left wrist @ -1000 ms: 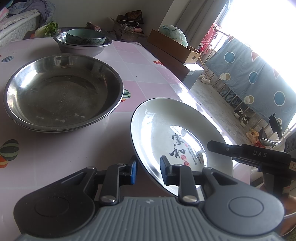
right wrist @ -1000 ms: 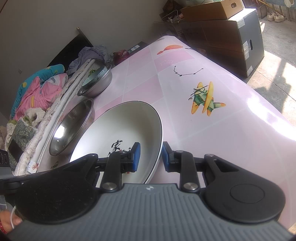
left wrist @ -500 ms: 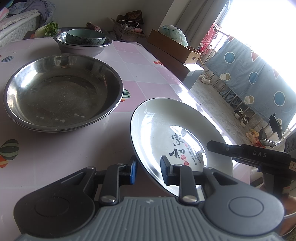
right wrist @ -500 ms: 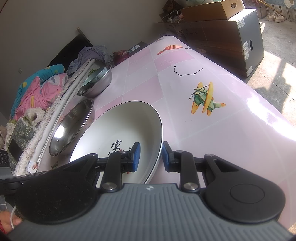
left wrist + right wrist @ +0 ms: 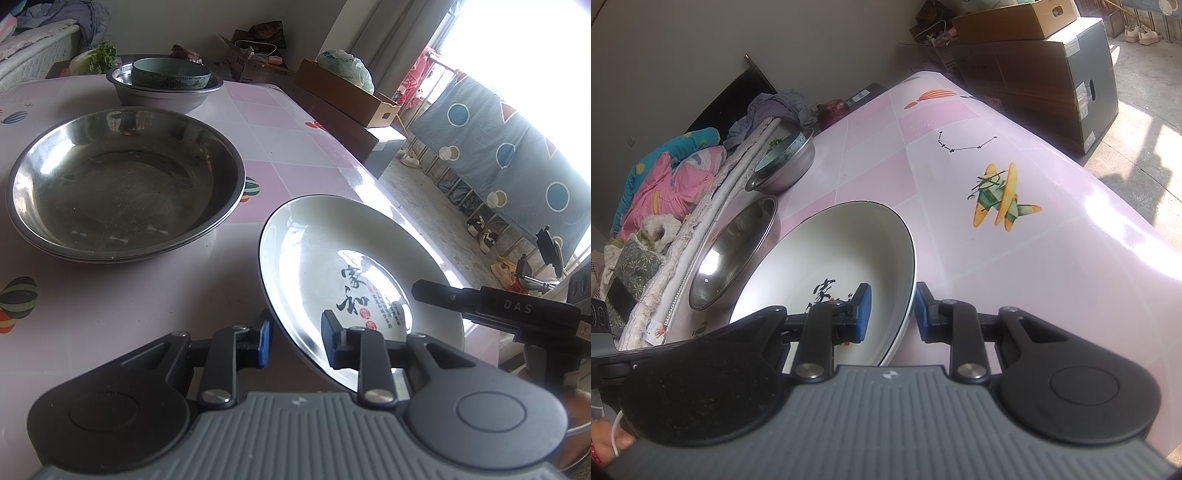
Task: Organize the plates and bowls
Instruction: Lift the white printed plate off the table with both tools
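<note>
Both grippers straddle the rim of the white plate [image 5: 354, 273] from opposite sides: the left gripper [image 5: 295, 338] has its pads clearly off the rim, holding nothing, while the right gripper [image 5: 892, 310] is narrowly parted with its outer pad about touching the edge, grip uncertain. That plate sits tilted on the pink table [image 5: 1034, 258] beside the steel bowl [image 5: 122, 181]. It looks stiff, glazed, slippery and breakable, moderately heavy; the thin rim is the only handhold
</note>
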A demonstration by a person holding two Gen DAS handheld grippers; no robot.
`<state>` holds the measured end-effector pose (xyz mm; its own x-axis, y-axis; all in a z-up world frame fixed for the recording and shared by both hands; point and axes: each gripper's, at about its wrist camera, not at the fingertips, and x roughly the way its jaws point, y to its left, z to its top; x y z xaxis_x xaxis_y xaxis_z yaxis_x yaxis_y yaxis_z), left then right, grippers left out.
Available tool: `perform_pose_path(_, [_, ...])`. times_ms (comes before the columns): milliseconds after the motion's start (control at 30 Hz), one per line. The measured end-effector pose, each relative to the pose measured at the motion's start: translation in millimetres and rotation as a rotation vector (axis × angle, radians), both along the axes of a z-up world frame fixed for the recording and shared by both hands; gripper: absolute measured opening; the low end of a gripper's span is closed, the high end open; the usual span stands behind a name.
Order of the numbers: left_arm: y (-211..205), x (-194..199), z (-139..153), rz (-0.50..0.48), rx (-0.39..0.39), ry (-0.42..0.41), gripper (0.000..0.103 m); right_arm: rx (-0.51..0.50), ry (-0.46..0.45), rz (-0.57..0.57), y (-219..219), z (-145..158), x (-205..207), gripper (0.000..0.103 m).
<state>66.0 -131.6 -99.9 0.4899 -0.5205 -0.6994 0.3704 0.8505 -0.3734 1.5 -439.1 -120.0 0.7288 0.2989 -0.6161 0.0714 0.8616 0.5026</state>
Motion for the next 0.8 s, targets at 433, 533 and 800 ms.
perform_pose_path(433, [-0.4, 0.5, 0.2, -0.001, 0.001, -0.001, 0.030, 0.000, -0.001, 0.001, 0.3, -0.1, -0.2, 0.024])
perform_pose_path(533, [-0.5, -1.1, 1.7, -0.007, 0.004, -0.006, 0.031, 0.000, -0.002, 0.005, -0.7, 0.7, 0.5, 0.025])
perform_pose_path(800, [-2.3, -8.9, 1.7, -0.041, -0.009, -0.003, 0.031, -0.029, -0.001, 0.030, -4.7, 4.4, 9.6, 0.025])
